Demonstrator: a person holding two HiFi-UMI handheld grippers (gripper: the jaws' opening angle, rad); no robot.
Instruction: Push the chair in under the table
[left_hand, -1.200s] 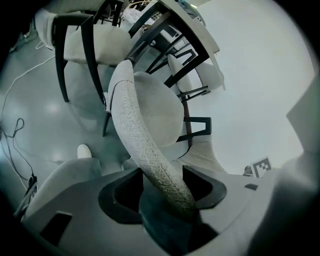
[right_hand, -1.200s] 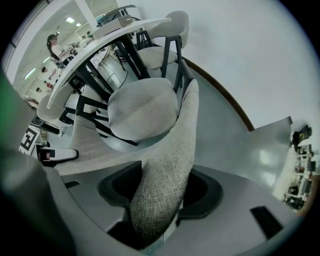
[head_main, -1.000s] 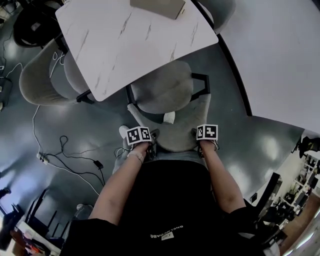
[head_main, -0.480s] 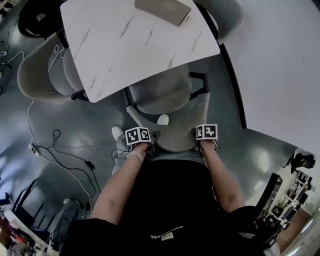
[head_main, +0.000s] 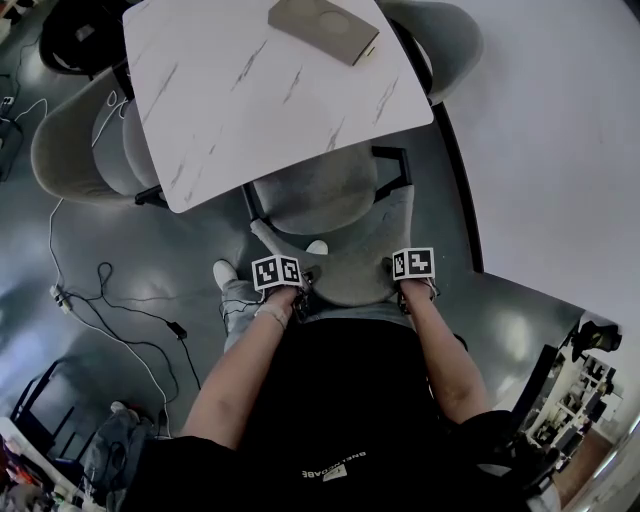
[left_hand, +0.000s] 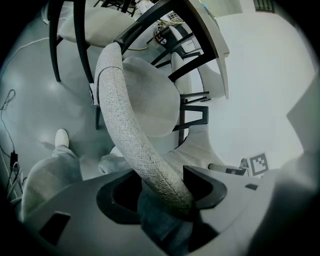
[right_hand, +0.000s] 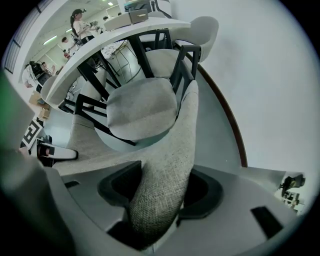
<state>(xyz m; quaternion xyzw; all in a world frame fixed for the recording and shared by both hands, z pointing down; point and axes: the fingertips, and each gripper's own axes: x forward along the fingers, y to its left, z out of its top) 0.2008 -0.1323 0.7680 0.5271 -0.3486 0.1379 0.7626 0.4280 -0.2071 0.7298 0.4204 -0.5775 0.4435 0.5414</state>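
Observation:
A grey upholstered chair (head_main: 318, 190) with a curved backrest (head_main: 352, 270) stands at the near edge of the white marble-look table (head_main: 250, 90); part of its seat lies under the tabletop. My left gripper (head_main: 300, 288) is shut on the backrest's left end, whose fabric rim (left_hand: 135, 135) runs between the jaws. My right gripper (head_main: 400, 288) is shut on the backrest's right end (right_hand: 170, 170). The seat (right_hand: 142, 107) shows beyond the rim in the right gripper view, with the table's dark legs (right_hand: 100, 75) behind it.
Two more grey chairs stand at the table: one at the left (head_main: 80, 150), one at the far right (head_main: 440, 35). A flat brown box (head_main: 322, 27) lies on the tabletop. Cables (head_main: 110, 320) trail over the grey floor at left. A white wall (head_main: 560, 150) rises at right.
The chair has slid further under the table, with both grippers still on its backrest. The person's feet have stepped forward behind it.

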